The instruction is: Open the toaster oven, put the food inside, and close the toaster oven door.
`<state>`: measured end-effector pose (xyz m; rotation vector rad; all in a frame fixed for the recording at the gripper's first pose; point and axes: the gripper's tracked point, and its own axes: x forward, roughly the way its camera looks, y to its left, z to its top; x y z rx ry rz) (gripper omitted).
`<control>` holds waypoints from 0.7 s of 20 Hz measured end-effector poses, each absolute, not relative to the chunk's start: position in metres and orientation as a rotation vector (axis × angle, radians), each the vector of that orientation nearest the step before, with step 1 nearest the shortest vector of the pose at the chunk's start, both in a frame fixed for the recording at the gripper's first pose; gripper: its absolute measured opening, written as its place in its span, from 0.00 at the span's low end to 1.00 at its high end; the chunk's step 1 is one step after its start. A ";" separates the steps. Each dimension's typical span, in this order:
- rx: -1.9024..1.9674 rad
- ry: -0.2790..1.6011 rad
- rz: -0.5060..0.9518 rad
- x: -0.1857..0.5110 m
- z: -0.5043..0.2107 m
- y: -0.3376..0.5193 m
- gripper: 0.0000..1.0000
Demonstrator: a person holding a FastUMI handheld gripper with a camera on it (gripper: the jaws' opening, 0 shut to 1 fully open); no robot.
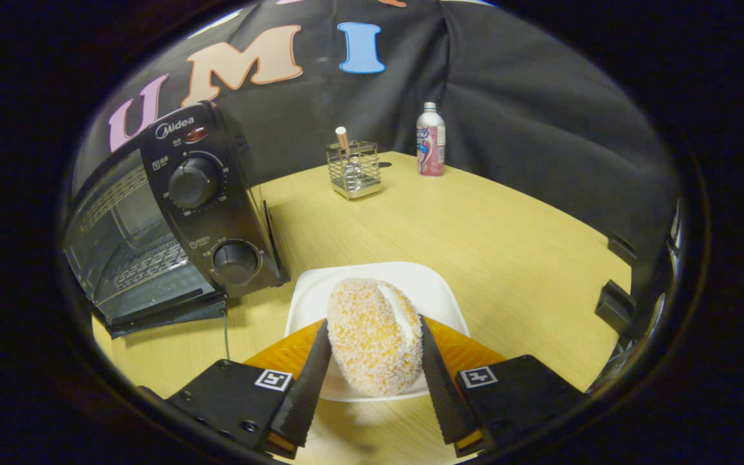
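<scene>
In the gripper view, the gripper (375,352) is closing narrowly around a sugared bun (375,345), with both black fingers (310,381) pressing against its sides. The bun, split by a white cream line, is sitting between the fingers above a white plate (436,290); whether it is touching the plate cannot be told. The plate is lying on a wooden table (507,245), just beside the toaster oven (172,219). The toaster oven is standing to the left of the plate, its door (165,313) hanging open and its wire rack (146,261) showing inside. Beyond the plate, well apart from it, a wire holder (354,169) is standing with a stick in it, and a bottle (431,140) is standing near that holder, close to the table's far edge.
</scene>
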<state>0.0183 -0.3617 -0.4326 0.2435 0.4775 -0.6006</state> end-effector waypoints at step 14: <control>0.260 0.402 -0.640 -0.019 -0.372 -0.310 0.79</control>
